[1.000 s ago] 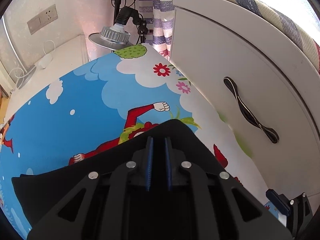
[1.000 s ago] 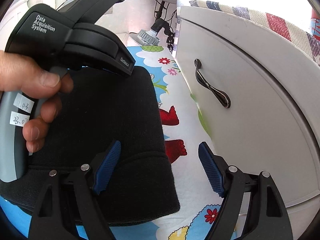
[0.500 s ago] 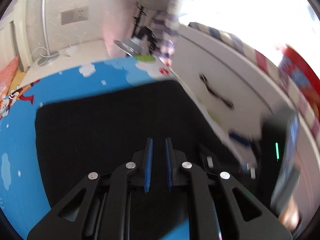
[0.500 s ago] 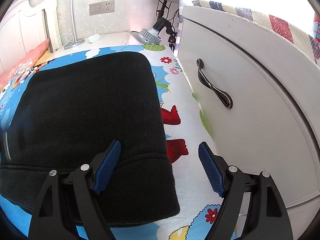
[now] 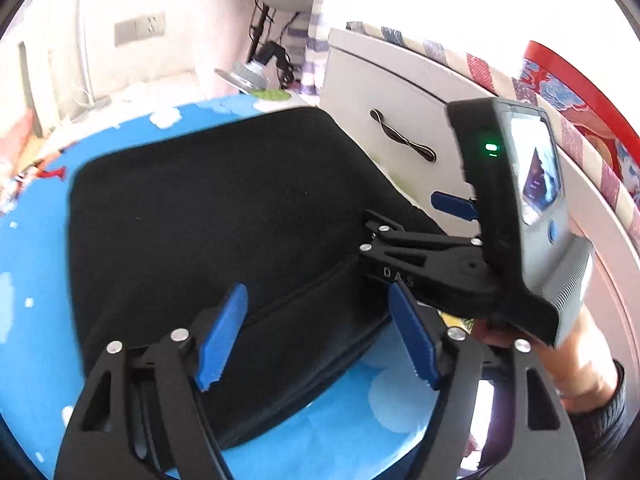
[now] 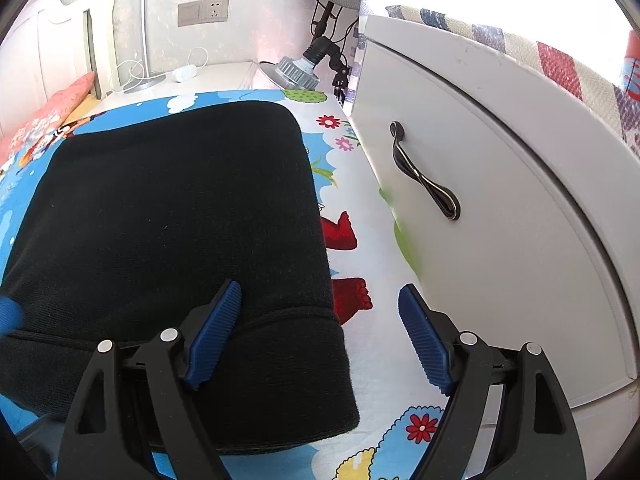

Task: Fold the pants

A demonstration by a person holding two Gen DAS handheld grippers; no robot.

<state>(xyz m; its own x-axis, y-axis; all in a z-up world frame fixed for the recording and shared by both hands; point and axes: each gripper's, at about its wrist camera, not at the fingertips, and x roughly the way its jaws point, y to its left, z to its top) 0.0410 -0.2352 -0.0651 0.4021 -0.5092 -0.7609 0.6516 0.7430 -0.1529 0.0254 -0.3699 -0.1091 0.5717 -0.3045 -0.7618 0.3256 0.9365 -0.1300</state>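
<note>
The black pants (image 5: 208, 220) lie folded into a thick rectangle on the blue cartoon-print sheet (image 5: 36, 248); they also show in the right wrist view (image 6: 172, 216). My left gripper (image 5: 320, 332) is open and empty, hovering above the near folded edge. My right gripper (image 6: 320, 336) is open and empty, above the pants' near right corner. Its body (image 5: 500, 240), held in a hand, shows in the left wrist view to the right of the pants.
A white cabinet (image 6: 500, 200) with a dark handle (image 6: 424, 172) stands close along the right of the sheet. A lamp head (image 6: 296, 68) and fan stand at the far end. A wall socket (image 6: 204, 12) and a white bedside surface (image 6: 180, 80) lie behind.
My left gripper has opened, let go of the pants and pulled back toward the near edge. The pants now lie folded flat. My right gripper stayed open and barely moved.
</note>
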